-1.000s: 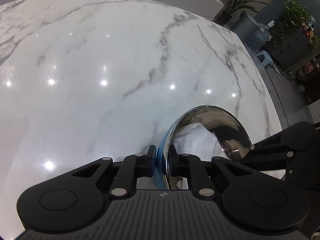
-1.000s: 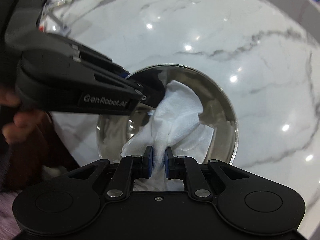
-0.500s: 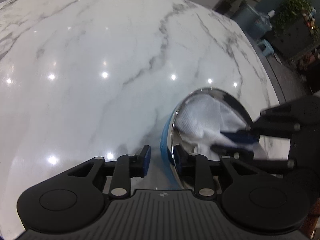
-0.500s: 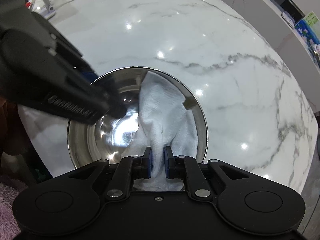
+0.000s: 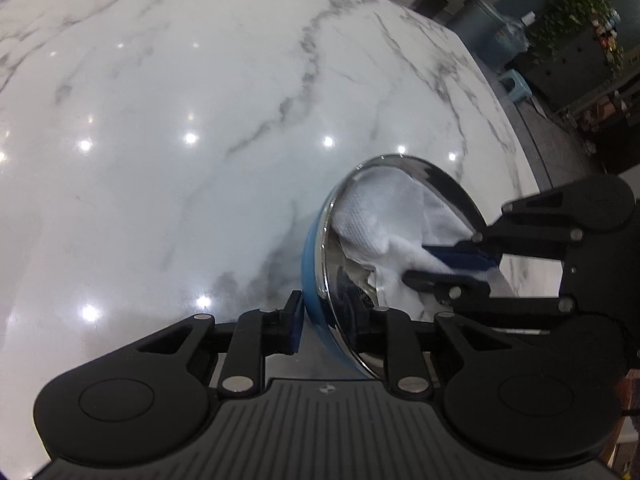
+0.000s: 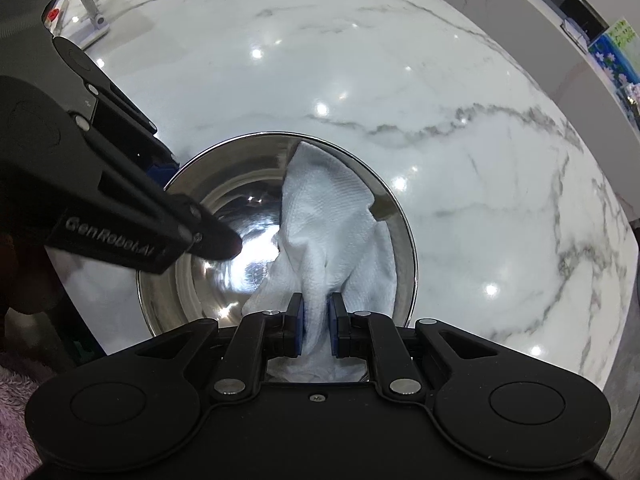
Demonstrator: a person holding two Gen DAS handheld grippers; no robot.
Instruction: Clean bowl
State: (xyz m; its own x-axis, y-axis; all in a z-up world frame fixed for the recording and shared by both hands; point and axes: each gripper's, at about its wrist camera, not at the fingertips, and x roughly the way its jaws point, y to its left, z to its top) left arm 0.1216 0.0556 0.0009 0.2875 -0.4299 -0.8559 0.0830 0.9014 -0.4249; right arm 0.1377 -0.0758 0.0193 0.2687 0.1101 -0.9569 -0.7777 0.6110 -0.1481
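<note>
A steel bowl point(image 6: 224, 184) with a blue outside point(image 5: 314, 276) is tilted on its side over the marble table. My left gripper point(image 5: 324, 316) straddles the bowl's near rim, its jaws now a little apart around the wall. My right gripper point(image 6: 316, 320) is shut on a white cloth point(image 6: 332, 216) that lies against the right inner wall of the bowl. In the left wrist view the cloth point(image 5: 384, 216) fills the upper bowl and the right gripper point(image 5: 456, 266) reaches in from the right. In the right wrist view the left gripper point(image 6: 208, 236) crosses the bowl's left rim.
The white marble table point(image 5: 180, 120) stretches far and left; its edge point(image 5: 532, 152) runs at the right. Plants and a blue stool point(image 5: 516, 84) stand beyond it. A small stand point(image 6: 94, 16) sits at the far left in the right wrist view.
The left gripper's jaws have spread apart around the bowl rim. The right gripper has swept the cloth across to the bowl's right wall, baring the shiny bottom.
</note>
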